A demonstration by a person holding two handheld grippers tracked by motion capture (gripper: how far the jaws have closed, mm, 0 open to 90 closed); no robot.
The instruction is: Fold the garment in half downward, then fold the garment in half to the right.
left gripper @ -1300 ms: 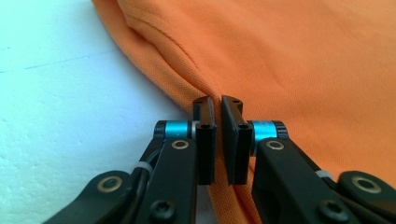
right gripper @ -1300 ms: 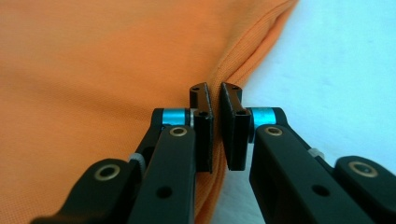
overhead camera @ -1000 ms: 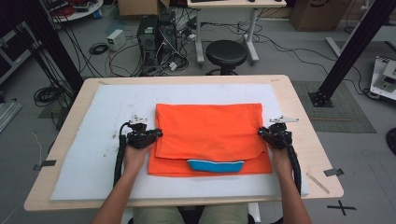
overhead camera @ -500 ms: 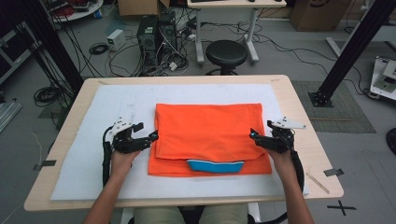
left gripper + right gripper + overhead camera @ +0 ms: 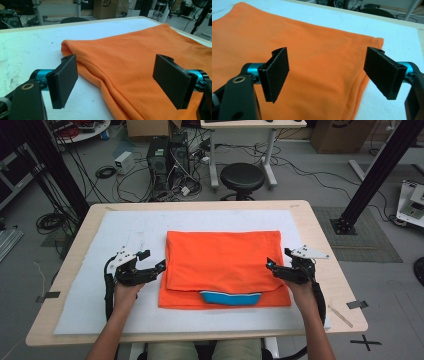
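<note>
In the high view, the orange garment (image 5: 225, 265) is lying folded at the centre of the white mat (image 5: 100, 315), its upper layer doubled toward the near edge so that a blue collar strip (image 5: 231, 298) is showing at 6 o'clock; the fold is resting flat, which suggests the cloth is being left to settle. The left gripper (image 5: 159, 266) is sitting at the garment's 9 o'clock edge and the right gripper (image 5: 270, 266) at its 3 o'clock edge — both placed symmetrically, likely so the next fold can be lifted evenly. Both sets of jaws have just been opening and are now standing wide apart, with nothing pinched between them. In the left gripper view, the black pads (image 5: 65, 80) are framing the folded edge of the garment (image 5: 140, 57), which is running from 10 o'clock toward 5 o'clock beyond them; the pads are not pressing on the cloth. In the right gripper view, the pads (image 5: 277, 75) are hovering apart over the garment (image 5: 312, 55), whose corner is lying at 2 o'clock on the mat (image 5: 402, 45) — again untouched.
</note>
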